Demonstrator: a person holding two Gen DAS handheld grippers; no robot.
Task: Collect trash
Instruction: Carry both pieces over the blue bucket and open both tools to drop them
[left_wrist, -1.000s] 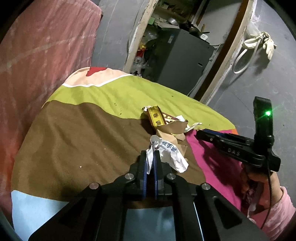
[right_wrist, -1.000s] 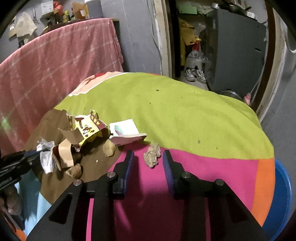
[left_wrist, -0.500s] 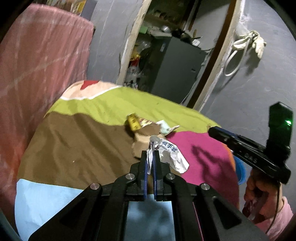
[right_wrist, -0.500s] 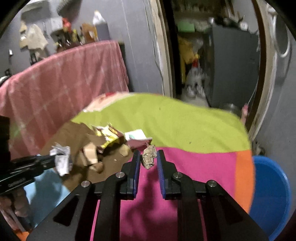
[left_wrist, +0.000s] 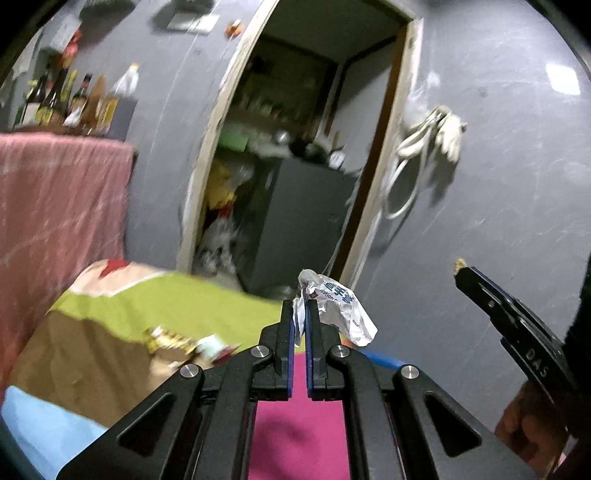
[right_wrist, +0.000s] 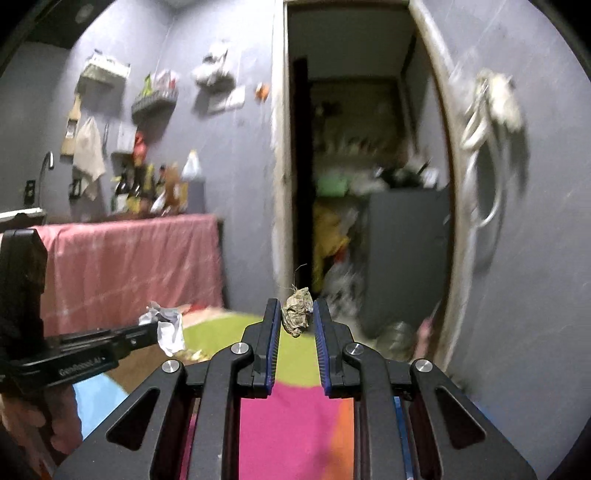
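Two clenched grippers: left gripper (left_wrist: 300, 321) pinching white wrapper (left_wrist: 341, 312), right gripper (right_wrist: 296, 314) clamping brown wad (right_wrist: 296, 312).

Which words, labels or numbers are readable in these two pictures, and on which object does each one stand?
"DAS": on the side of the right tool, seen from the left wrist.
"GenRobot.AI": on the side of the left tool; small, so uncertain.
White wrapper: blue print, partly Chinese characters, too crumpled to read.
Bottles: labels blurred.
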